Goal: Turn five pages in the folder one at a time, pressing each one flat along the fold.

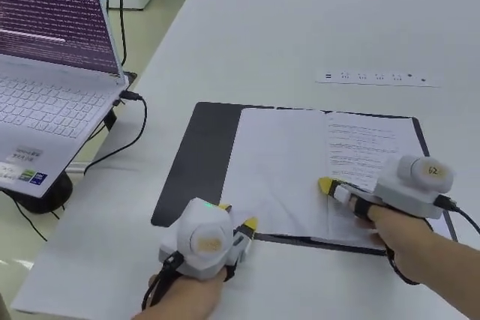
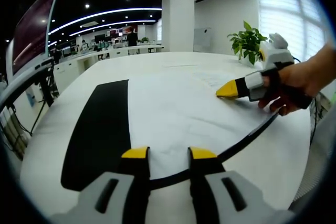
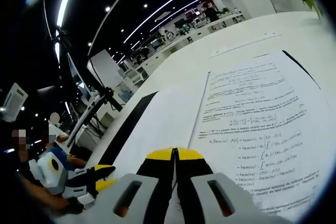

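Plainly, the folder (image 1: pixel 199 162) shows a printed page (image 1: pixel 369 149), its text unreadably small

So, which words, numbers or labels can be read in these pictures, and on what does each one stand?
"62", faint and uncertain: on top of the right gripper.
Printed page: text lines too small to read.
Laptop screen: text too blurred.
Laptop stickers: too blurred.
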